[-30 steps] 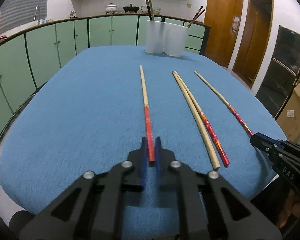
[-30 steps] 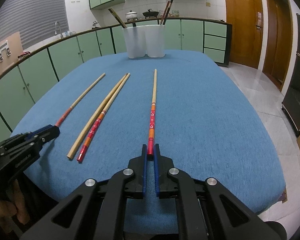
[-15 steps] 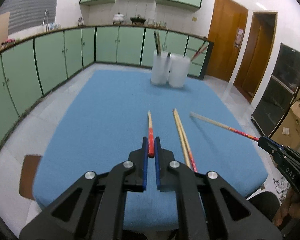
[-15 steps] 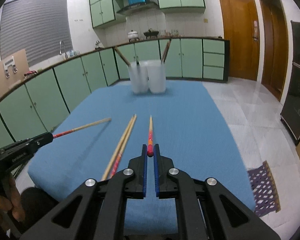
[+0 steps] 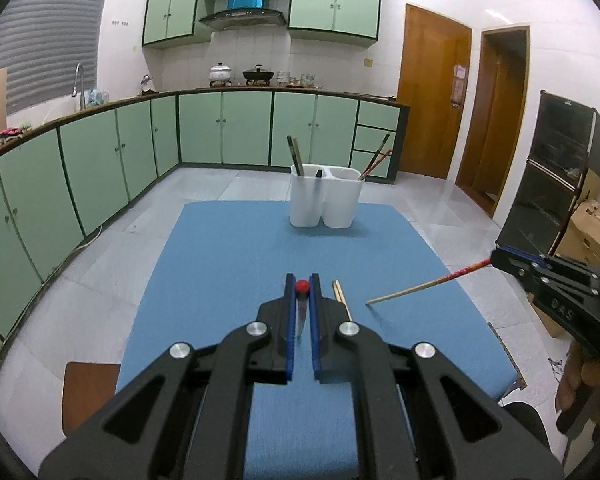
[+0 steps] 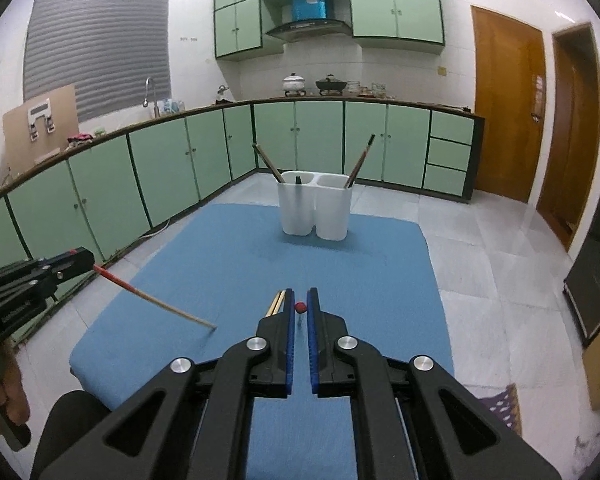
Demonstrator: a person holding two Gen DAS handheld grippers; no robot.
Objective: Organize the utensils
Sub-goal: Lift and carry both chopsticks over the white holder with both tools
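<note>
Over the blue-covered table [image 5: 228,264], both grippers hang raised. At its far end stands a white two-compartment holder [image 5: 326,196] with dark chopsticks in each side. Left gripper [image 5: 302,286] pinches a red-ended chopstick [image 5: 301,286] between narrow jaws, pointing down. Right gripper [image 6: 299,306] likewise clamps another chopstick [image 6: 299,307]. Two chopsticks [image 5: 342,300] lie together on the cloth.

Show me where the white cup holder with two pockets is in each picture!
Left wrist view: the white two-compartment utensil holder stands at the blue table's far end, just right of center.
Right wrist view: the same holder sits near center.
Shared landmark: the range hood above the counter.
</note>
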